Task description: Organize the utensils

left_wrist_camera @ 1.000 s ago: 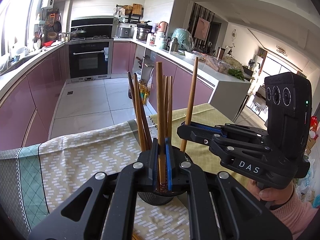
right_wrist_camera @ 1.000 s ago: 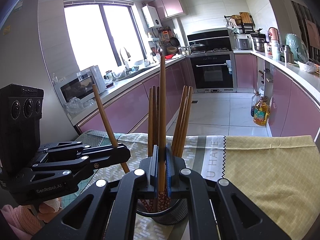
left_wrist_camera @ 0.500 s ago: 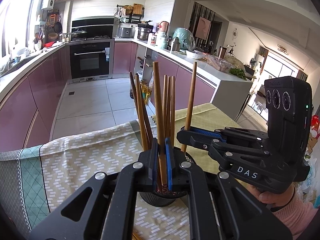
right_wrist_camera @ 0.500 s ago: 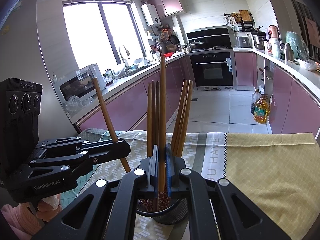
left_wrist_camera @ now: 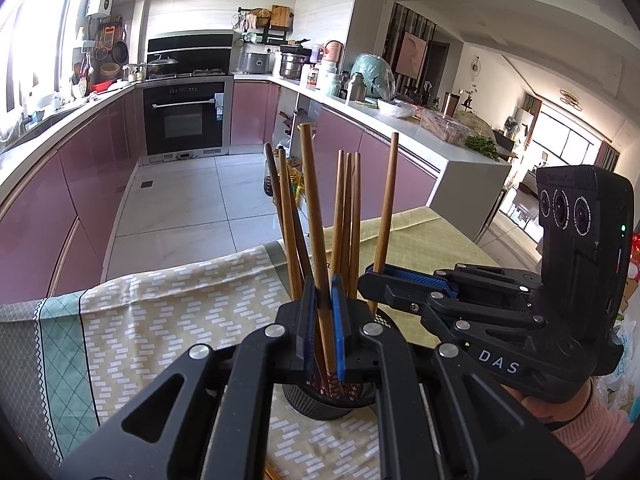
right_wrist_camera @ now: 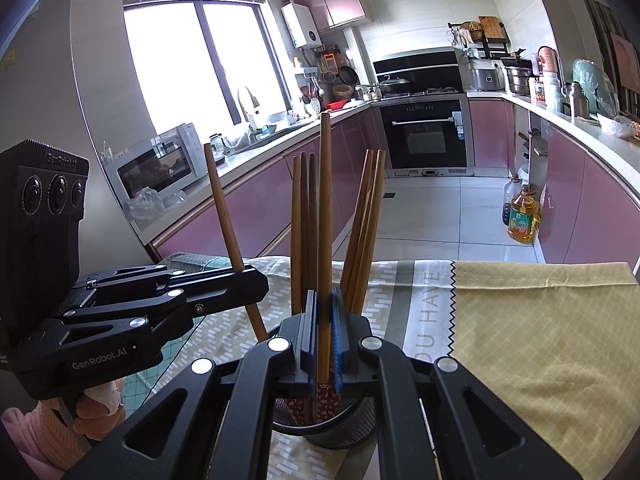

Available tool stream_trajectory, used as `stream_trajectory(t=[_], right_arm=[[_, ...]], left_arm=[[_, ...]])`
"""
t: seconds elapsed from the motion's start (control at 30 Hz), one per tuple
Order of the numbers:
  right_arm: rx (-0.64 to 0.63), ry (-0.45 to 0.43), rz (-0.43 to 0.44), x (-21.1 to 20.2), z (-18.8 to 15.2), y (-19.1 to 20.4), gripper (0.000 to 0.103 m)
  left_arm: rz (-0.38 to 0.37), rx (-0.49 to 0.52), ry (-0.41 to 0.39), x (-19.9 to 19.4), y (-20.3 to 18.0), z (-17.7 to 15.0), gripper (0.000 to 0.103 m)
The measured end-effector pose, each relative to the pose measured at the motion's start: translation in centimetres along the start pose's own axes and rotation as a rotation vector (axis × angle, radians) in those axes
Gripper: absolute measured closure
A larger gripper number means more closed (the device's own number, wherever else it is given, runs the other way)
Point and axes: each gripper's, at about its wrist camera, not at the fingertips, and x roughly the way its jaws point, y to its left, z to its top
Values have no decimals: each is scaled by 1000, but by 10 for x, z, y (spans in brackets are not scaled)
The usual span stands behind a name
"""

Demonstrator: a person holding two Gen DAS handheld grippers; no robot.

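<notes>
A black mesh holder (left_wrist_camera: 316, 406) (right_wrist_camera: 340, 434) stands on the tablecloth, with several wooden chopsticks (left_wrist_camera: 347, 216) (right_wrist_camera: 362, 224) upright in it. My left gripper (left_wrist_camera: 323, 286) (right_wrist_camera: 259, 280) is shut on one chopstick (left_wrist_camera: 311, 208) (right_wrist_camera: 224, 216), whose patterned lower end reaches into the holder. My right gripper (right_wrist_camera: 323, 298) (left_wrist_camera: 370, 276) is shut on another chopstick (right_wrist_camera: 325, 200) (left_wrist_camera: 386, 208) just above the holder's rim. Both grippers meet over the holder from opposite sides. A hand in a pink sleeve (left_wrist_camera: 584, 428) holds each.
A patterned green and yellow tablecloth (left_wrist_camera: 172, 320) (right_wrist_camera: 540, 340) covers the table, whose far edge drops to the tiled kitchen floor (left_wrist_camera: 172, 208). Pink cabinets (right_wrist_camera: 248, 216) and an oven (left_wrist_camera: 184, 120) lie beyond. Oil bottles (right_wrist_camera: 520, 216) stand on the floor.
My left gripper has risen slightly with its chopstick, and that stick's top now leans further left in the left wrist view. The right gripper has stayed still.
</notes>
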Motion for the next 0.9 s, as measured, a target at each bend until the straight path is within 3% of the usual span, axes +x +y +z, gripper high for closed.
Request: stream_trajectory(t=[0.43, 0.9], right_arm=[[5, 17, -1, 8, 1, -1, 97], [16, 39, -3, 16, 2, -5, 97]], left_arm=[[44, 17, 10, 10, -3, 2, 94], [40, 9, 40, 22, -5, 4, 93]])
